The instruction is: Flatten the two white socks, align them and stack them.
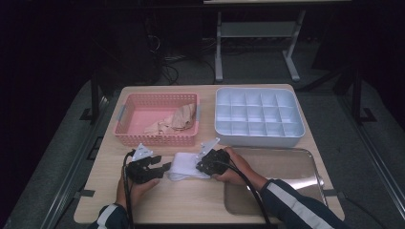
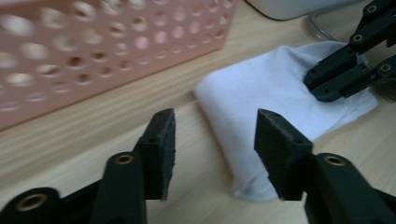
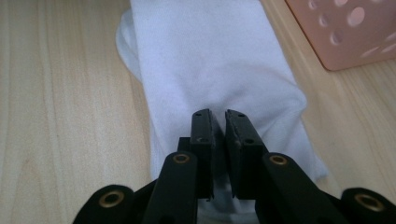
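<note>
Where the high view blurs the jaws, the right gripper (image 3: pixel 218 116) view shows them pinched on the white cloth (image 1: pixel 184 165), at 6 o'clock of the pink basket (image 1: pixel 125 112). Left gripper (image 2: pixel 215 140): jaws wide, unloaded, cloth edge between them at 3 o'clock.

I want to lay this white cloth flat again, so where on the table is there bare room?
The metal tray at the right is bare. Bare wood runs along the near edge of the table and left of the left claw. It is crowded between the pink basket, the cloth and the right claw.
</note>
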### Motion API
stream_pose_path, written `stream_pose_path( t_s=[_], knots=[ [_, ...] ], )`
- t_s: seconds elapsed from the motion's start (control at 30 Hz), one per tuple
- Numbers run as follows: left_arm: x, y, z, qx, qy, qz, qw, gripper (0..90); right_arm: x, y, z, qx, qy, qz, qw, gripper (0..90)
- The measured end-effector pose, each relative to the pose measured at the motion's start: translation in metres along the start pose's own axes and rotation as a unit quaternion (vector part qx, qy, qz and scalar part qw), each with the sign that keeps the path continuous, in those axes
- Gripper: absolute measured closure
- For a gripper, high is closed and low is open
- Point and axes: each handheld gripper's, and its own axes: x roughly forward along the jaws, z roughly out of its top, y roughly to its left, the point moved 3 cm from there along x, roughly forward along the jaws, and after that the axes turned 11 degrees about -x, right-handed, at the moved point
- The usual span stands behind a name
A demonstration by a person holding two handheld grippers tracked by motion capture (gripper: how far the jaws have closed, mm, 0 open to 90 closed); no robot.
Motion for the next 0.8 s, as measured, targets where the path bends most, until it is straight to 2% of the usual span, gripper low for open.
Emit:
stream_pose_path(
  t_s=[0.17, 0.27, 0.37, 0.43, 0.6, 0.67, 0.7, 0.73, 0.77, 0.8],
  knots=[
    [0.018, -0.01, -0.006, 0.008, 0.031, -0.01, 0.9994, 36.2, 0.0, 0.0, -0.001, -0.001, -0.004, 0.0, 1.0, 80.9],
    [0.024, -0.013, -0.011, 0.022, 0.054, 0.003, 0.9983, 36.0, 0.0, 0.0, -0.001, -0.006, -0.002, -0.001, 1.0, 80.9],
    [0.026, -0.016, -0.014, 0.045, 0.054, 0.014, 0.9974, 35.4, -0.001, 0.0, -0.001, -0.011, 0.002, 0.002, 0.9999, 80.9],
    [0.026, -0.017, -0.015, 0.046, 0.053, 0.018, 0.9974, 35.4, -0.002, 0.0, -0.001, -0.01, 0.006, 0.006, 0.9999, 80.7],
    [0.025, -0.02, -0.015, 0.056, 0.057, 0.002, 0.9968, 45.1, -0.006, -0.001, 0.002, -0.01, 0.011, 0.006, 0.9999, 73.7],
    [0.025, -0.02, -0.015, 0.06, 0.058, -0.003, 0.9965, 49.9, -0.01, -0.002, 0.007, -0.001, -0.011, -0.002, 0.9999, 73.3],
    [0.024, -0.02, -0.015, 0.063, 0.061, -0.012, 0.9961, 53.1, -0.011, -0.002, 0.01, -0.001, -0.024, -0.01, 0.9997, 74.6],
    [0.024, -0.02, -0.015, 0.061, 0.06, -0.015, 0.9962, 57.0, -0.012, -0.001, 0.014, -0.001, -0.039, -0.015, 0.9991, 76.3],
    [0.024, -0.02, -0.015, 0.058, 0.06, -0.017, 0.9964, 58.0, -0.011, 0.0, 0.016, -0.001, -0.044, -0.017, 0.9989, 77.0],
    [0.024, -0.02, -0.016, 0.045, 0.061, -0.025, 0.9968, 59.5, -0.009, 0.001, 0.018, -0.011, -0.043, -0.022, 0.9988, 77.4]
  ],
)
